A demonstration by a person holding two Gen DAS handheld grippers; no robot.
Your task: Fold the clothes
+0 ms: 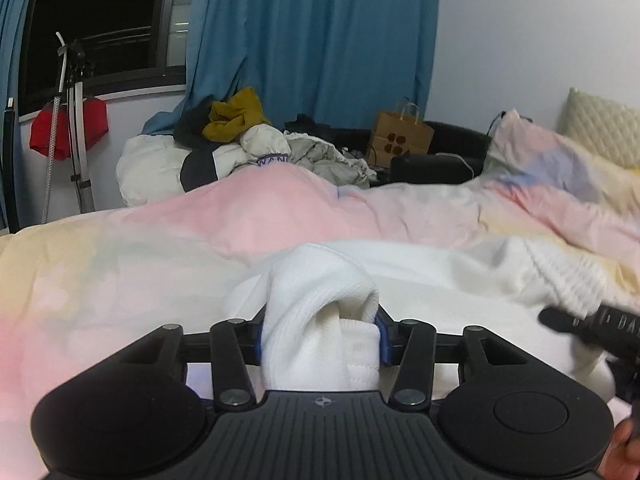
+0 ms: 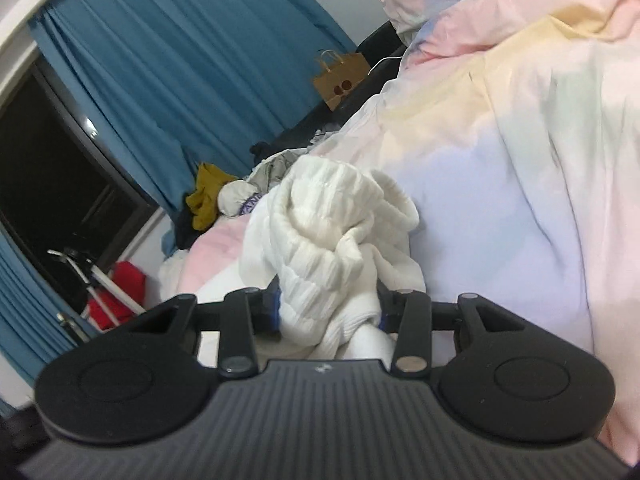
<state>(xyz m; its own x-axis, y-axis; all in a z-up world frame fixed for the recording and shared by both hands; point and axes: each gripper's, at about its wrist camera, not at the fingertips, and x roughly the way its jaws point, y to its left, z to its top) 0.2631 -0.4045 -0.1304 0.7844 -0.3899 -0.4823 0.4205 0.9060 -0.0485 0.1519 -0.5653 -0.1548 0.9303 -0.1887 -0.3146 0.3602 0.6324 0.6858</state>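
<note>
Taking the pastel duvet (image 1: 132,248) as the landmark, the room in the left wrist view runs left to right behind it: a dark window (image 1: 92,20) with a red cloth (image 1: 66,130) hanging beneath and a pale stand (image 1: 76,140) in front, then blue curtains (image 1: 316,40), a heap of clothes (image 1: 248,148) topped by a mustard garment (image 1: 236,116), a brown paper bag (image 1: 402,134), and a quilted pillow (image 1: 600,128) at its far right end. The white knit sweater (image 1: 400,280) lies on the duvet's near side. The left gripper (image 1: 320,340) is clenched on a bunched fold of it; the right gripper (image 2: 328,308) likewise grips a wad of the sweater, lifted over the duvet
</note>
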